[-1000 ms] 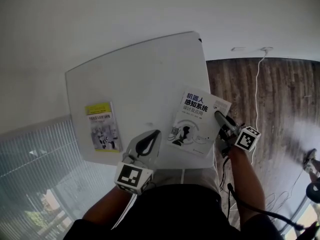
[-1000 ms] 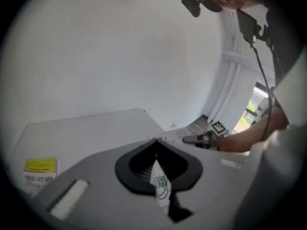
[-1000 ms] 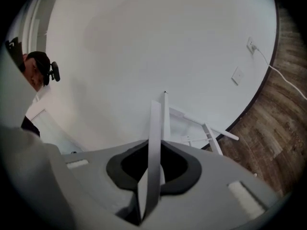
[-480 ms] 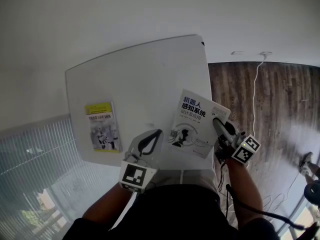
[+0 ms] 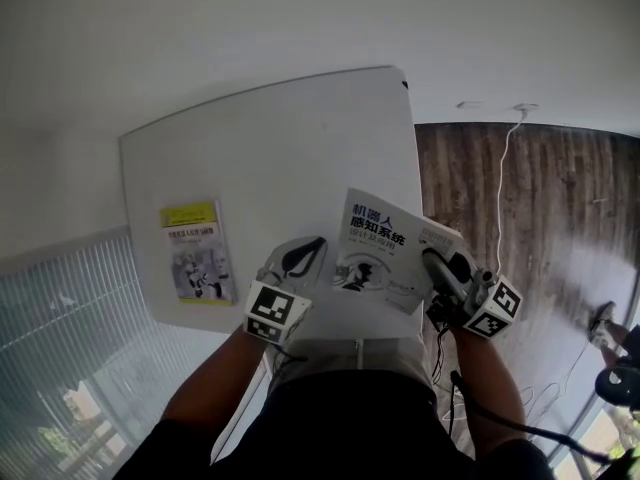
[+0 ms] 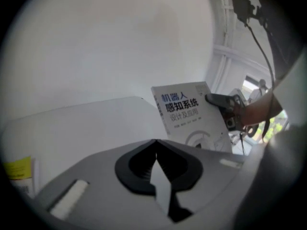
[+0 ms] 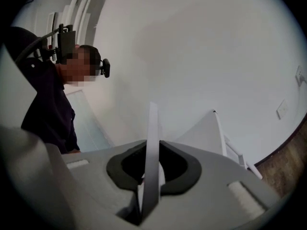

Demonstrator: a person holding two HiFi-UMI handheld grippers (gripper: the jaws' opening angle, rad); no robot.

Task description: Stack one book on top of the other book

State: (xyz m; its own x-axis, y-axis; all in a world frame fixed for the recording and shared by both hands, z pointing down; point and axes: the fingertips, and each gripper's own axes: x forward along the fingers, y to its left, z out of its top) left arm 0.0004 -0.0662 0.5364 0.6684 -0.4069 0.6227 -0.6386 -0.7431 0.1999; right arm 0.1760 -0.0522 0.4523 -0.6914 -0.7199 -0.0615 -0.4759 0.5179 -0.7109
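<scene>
Worktop: white, smooth and matt, rectangular with rounded corners. Wood-plank floor lies to its right, with a thin white cable trailing across it.

White book: thin glossy paperback with dark blue title characters and grey circular artwork on the cover. Held over the worktop's near right corner, cover up and title end toward the far edge. Long axis runs near-to-far, leaning slightly left; spine on its left side.

Right gripper: grey plastic body, black pads, marker cube at the rear. Clenched on the white book's right-hand edge. In the right gripper view the book shows edge-on, a thin pale strip pinched between the pads.

Left gripper: same build, jaws pressed together with nothing between them. Sits over the near edge, just left of the white book.

Yellow book: small paperback with a yellow band at the far end and a picture cover below. Lies flat near the worktop's left edge, long axis near-to-far, well apart from both grippers.
</scene>
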